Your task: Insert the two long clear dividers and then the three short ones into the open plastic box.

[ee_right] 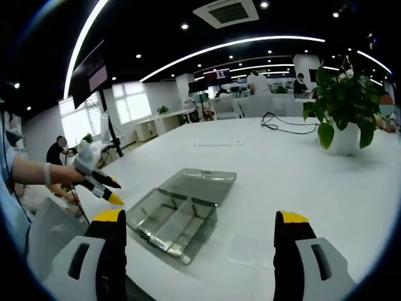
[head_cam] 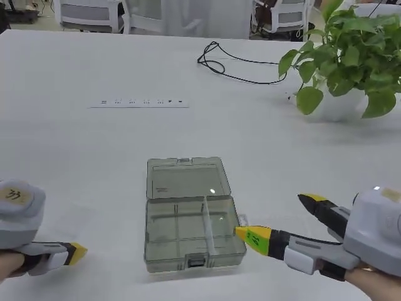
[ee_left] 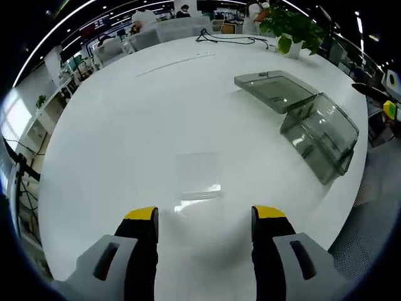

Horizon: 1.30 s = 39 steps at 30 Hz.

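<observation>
The open clear plastic box [head_cam: 191, 251] lies near the table's front edge, its lid [head_cam: 185, 177] flat behind it. Inside, a clear divider [head_cam: 210, 229] stands upright; other faint partition lines cross it. My right gripper [head_cam: 277, 217] is open just right of the box, one yellow tip near the box's right wall. From the right gripper view, box [ee_right: 172, 219] and a loose clear divider [ee_right: 250, 248] lie ahead of the open gripper [ee_right: 200, 217]. My left gripper [ee_left: 205, 212] is open over another clear divider [ee_left: 197, 179] flat on the table, left of the box [ee_left: 319, 135].
A potted plant [head_cam: 348, 63] stands at the back right, with a black cable [head_cam: 232, 63] beside it. A white power strip [head_cam: 139, 103] lies behind the box. People sit in the background of the room.
</observation>
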Each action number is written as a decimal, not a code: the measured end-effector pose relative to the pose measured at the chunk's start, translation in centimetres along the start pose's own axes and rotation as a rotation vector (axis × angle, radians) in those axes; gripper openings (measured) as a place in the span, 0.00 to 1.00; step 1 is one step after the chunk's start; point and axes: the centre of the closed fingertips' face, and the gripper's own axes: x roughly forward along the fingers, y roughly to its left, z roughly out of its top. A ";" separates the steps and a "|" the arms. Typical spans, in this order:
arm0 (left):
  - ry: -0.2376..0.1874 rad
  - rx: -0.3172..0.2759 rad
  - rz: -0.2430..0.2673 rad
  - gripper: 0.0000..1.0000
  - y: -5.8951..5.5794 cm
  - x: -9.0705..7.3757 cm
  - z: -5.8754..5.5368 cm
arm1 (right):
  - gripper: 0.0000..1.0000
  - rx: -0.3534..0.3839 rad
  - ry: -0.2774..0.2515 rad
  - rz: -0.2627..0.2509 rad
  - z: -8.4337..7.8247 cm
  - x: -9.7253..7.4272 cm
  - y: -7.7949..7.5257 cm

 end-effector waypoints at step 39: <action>0.048 -0.096 -0.078 0.31 0.2 0.3 0.0 | 0.92 -0.004 0.012 -0.008 0.0 -0.3 0.5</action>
